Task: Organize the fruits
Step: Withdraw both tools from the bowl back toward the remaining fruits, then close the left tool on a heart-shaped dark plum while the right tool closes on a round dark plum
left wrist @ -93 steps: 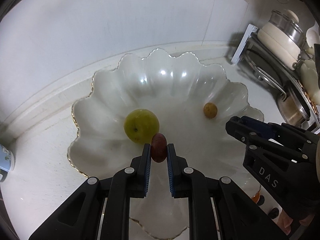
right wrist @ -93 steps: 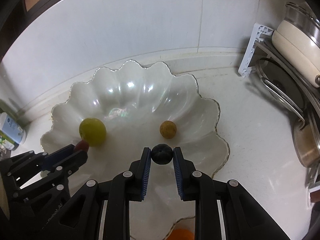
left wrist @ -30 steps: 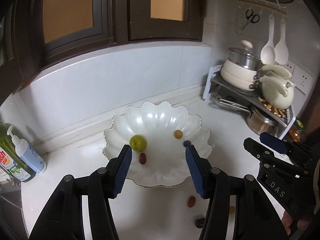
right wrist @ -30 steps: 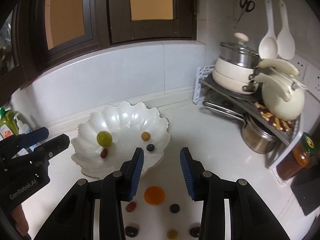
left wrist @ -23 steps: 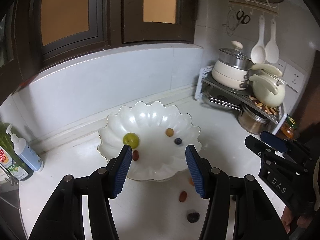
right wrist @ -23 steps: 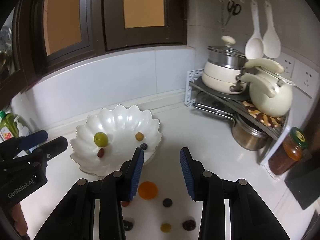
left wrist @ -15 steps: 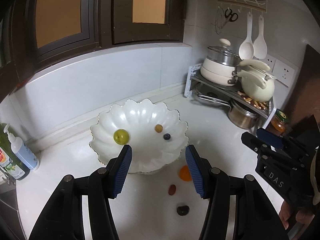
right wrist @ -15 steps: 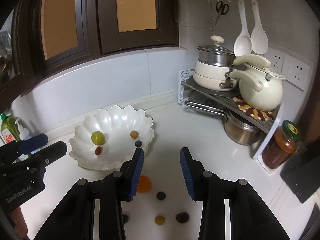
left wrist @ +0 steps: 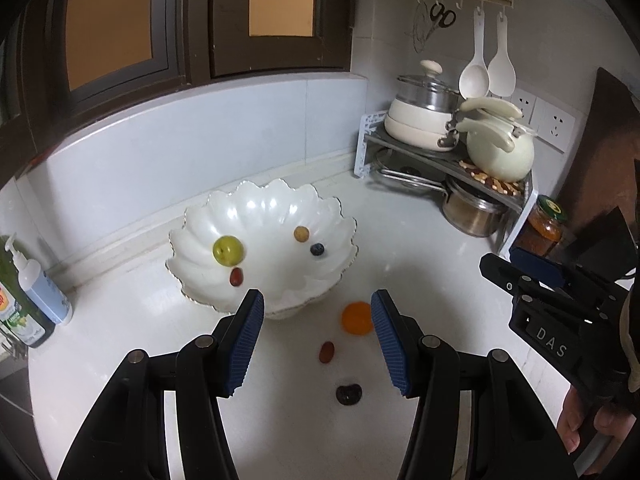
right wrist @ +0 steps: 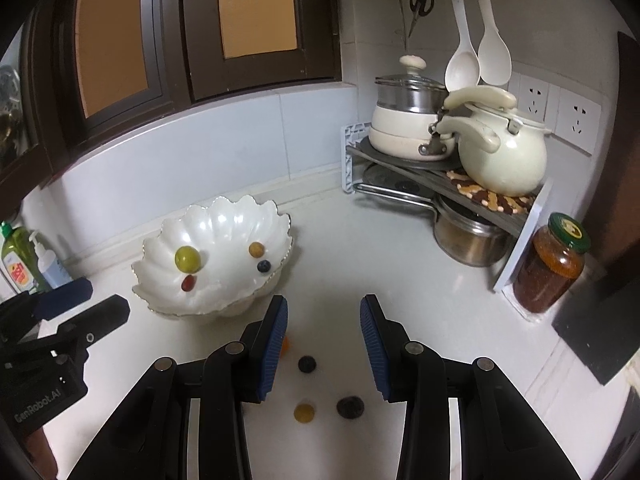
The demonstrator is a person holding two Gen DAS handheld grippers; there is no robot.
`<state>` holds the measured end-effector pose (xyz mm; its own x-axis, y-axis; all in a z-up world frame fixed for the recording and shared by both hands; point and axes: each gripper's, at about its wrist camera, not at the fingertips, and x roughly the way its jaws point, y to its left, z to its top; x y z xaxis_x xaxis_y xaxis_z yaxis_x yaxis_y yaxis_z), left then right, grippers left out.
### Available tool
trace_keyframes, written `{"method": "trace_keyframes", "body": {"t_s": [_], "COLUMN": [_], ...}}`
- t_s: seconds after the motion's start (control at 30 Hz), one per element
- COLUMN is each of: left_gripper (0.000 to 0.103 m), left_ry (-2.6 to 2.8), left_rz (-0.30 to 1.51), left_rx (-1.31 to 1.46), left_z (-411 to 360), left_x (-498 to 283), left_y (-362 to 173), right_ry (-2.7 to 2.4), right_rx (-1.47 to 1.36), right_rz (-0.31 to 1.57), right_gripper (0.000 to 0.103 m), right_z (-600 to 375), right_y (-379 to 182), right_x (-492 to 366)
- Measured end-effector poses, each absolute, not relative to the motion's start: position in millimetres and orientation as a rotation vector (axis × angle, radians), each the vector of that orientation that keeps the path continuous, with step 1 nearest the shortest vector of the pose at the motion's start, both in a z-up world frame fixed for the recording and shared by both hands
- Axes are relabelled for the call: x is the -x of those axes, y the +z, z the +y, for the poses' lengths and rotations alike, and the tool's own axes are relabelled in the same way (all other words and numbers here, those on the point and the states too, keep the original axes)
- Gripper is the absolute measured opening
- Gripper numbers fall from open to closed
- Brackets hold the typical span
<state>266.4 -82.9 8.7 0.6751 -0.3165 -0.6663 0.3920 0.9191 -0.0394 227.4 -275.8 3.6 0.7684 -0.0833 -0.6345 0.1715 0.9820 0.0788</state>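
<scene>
A white scalloped bowl (left wrist: pixel 200 220) (right wrist: pixel 224 216) stands on the white counter. It holds a green fruit (left wrist: pixel 227 251) (right wrist: pixel 187 259), a small red fruit (left wrist: pixel 236 277), a tan fruit (left wrist: pixel 301 234) and a dark blue berry (left wrist: pixel 317 249). On the counter in front lie an orange fruit (left wrist: pixel 355 317), a red fruit (left wrist: pixel 326 352) and a dark fruit (left wrist: pixel 349 395). The right wrist view shows a dark berry (right wrist: pixel 307 364), a yellow fruit (right wrist: pixel 304 413) and a dark fruit (right wrist: pixel 350 407). My left gripper (left wrist: pixel 316 340) and right gripper (right wrist: pixel 323 346) hang open and empty above the loose fruit.
A rack (right wrist: pixel 472 188) at the back right carries a pot, a cream kettle (right wrist: pixel 500 152) and a steel pan. A jar (right wrist: pixel 550 268) stands beside it. Soap bottles (left wrist: pixel 28 292) sit at the far left. Ladles hang on the wall.
Both grippers have drawn back from the bowl toward the counter's front. More of the loose fruit now shows between and under the fingers. Jaw openings are unchanged.
</scene>
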Motion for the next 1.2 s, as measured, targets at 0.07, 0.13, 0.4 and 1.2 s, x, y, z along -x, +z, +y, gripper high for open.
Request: {"method": "trace_keyframes", "body": {"t_s": [0.07,0.13,0.4,1.2], "left_gripper": [0.055,0.055,0.055,0.055], "left_ry": [-0.4,-0.405,-0.401,-0.391], "left_rz": [0.73,0.738,0.777,0.888], "left_rx": [-0.122,-0.13,-0.142,-0.156], "left_z": [-83.2,-84.6,-88.6,-102.1], "left_x": [-261.9,-257.6,-246.0,-232.6], "left_y": [5.1,1.0,-17.7,-70.5], "right_ry": [-0.137,-0.139,-0.148,-0.107], "right_rx": [-0.137,-0.138,-0.161,-0.18], "right_rz": [0.686,0.694,0.737,0.869], "right_gripper": [0.039,0.039,0.039,0.039], "right_z": [-276.2,-277.1,-281.9,-281.6], "right_y": [0.1,-2.7,-21.8,-74.4], "right_x": [-223.9,-221.7,-211.2,-200.4]}}
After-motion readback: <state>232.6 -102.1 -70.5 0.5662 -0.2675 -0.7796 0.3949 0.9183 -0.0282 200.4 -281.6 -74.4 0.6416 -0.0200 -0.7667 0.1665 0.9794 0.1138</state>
